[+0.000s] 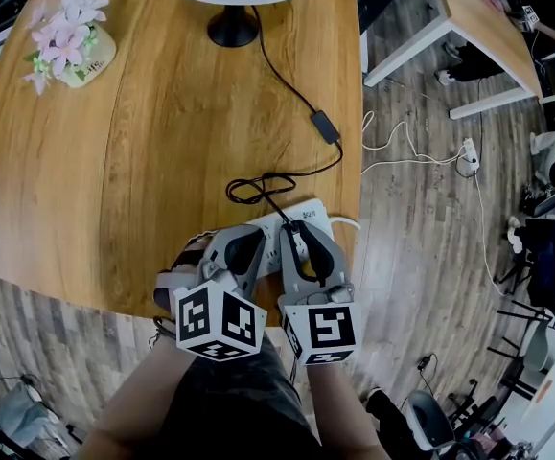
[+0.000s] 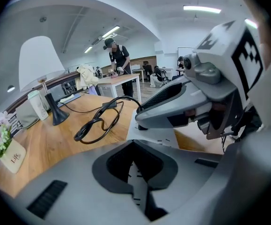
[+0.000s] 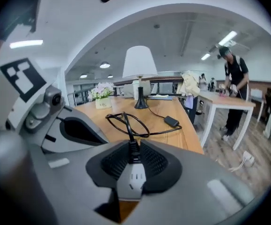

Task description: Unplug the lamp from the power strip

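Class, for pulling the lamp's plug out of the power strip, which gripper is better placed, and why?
Right. The right gripper has its jaws closed on the black plug; the left gripper sits over the power strip with no plug between its jaws.

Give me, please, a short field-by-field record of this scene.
left hand-held gripper: jaws together, lying over the power strip, seemingly bracing it
right hand-held gripper: shut on the black plug
plug: appears seated in the strip, not yet pulled
lamp: upright at the far edge of the table
cable: runs from the lamp base, loops near the strip
flower pot: far left corner
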`<state>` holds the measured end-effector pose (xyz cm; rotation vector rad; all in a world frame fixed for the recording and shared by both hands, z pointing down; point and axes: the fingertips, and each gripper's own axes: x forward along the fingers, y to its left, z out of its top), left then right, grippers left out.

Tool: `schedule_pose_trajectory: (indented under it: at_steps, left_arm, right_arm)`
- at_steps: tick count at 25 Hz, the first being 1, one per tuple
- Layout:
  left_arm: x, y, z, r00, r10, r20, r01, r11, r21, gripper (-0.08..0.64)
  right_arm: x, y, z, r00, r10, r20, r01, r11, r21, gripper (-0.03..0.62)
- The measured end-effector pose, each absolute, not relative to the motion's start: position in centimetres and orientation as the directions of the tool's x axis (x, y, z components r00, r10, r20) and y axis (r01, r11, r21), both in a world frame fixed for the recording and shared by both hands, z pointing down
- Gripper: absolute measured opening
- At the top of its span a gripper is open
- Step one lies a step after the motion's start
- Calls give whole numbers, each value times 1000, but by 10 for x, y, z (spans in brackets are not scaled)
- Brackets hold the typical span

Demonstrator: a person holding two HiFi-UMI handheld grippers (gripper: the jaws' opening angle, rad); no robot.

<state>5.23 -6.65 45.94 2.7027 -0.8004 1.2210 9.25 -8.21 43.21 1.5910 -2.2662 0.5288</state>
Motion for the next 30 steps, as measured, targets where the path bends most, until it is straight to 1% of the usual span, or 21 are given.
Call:
schedule_pose_trajectory:
  at_steps: [2,4,8,9,12,14,19,23,24,25,26,28,29,30]
  left_arm:
    - [52,-67,460,549,-430,717,-484,-863,-148,-5]
    - [52,-67,460,549,-430,717,-485,-862,-145,-5]
    - [52,-66,459,551,-424,719,-487,-863,-135,-5]
    - [52,-66,459,551,-423,720,-486,-863,-135,-5]
    - [52,-66,459,548,-423,721,-484,-864,-139,-5]
    - [52,-66,460,551,-420,721,-483,-865,-135,-5]
    - [52,-66,460,555,-417,720,-477,-868,-136,-5]
    - [52,-66,460,556,-414,721,-478,-869,-131,-5]
    - [52,-66,460,556,-414,721,-477,-869,-131,-5]
    - [52,-66,460,555,-415,721,-477,-869,-133,-5]
    - [52,-65,460,554,-416,721,-476,-869,-136,-5]
    - [52,-65,460,553,-417,722,-474,-870,-139,-5]
    - [52,-65,460,553,-416,722,-473,-870,-138,-5]
    - [53,-65,460,554,-414,723,-473,-870,-135,-5]
  right_arm:
    - [96,-83,433,-342,-825,449,-939,286,-190,81]
    - [96,-84,433,-339,-825,452,-940,276,-202,81]
    - [90,-80,430,-303,-823,481,-944,327,-35,80]
    - [89,-80,429,-306,-820,484,-941,338,-23,80]
    - [93,-80,431,-332,-819,467,-942,314,-118,80]
    - [95,-79,431,-317,-826,467,-948,289,-132,81]
    - [88,-79,427,-295,-816,498,-936,352,23,80]
    - [86,-78,427,-269,-817,511,-923,370,106,80]
    - [86,-78,427,-271,-816,511,-922,373,105,80]
    - [86,-79,428,-284,-817,503,-927,368,73,80]
    - [88,-79,429,-304,-817,491,-936,351,4,80]
    - [95,-79,431,-334,-818,468,-942,284,-177,81]
    - [98,-79,431,-334,-821,462,-939,250,-234,81]
    - [99,-80,431,-324,-824,465,-941,231,-247,81]
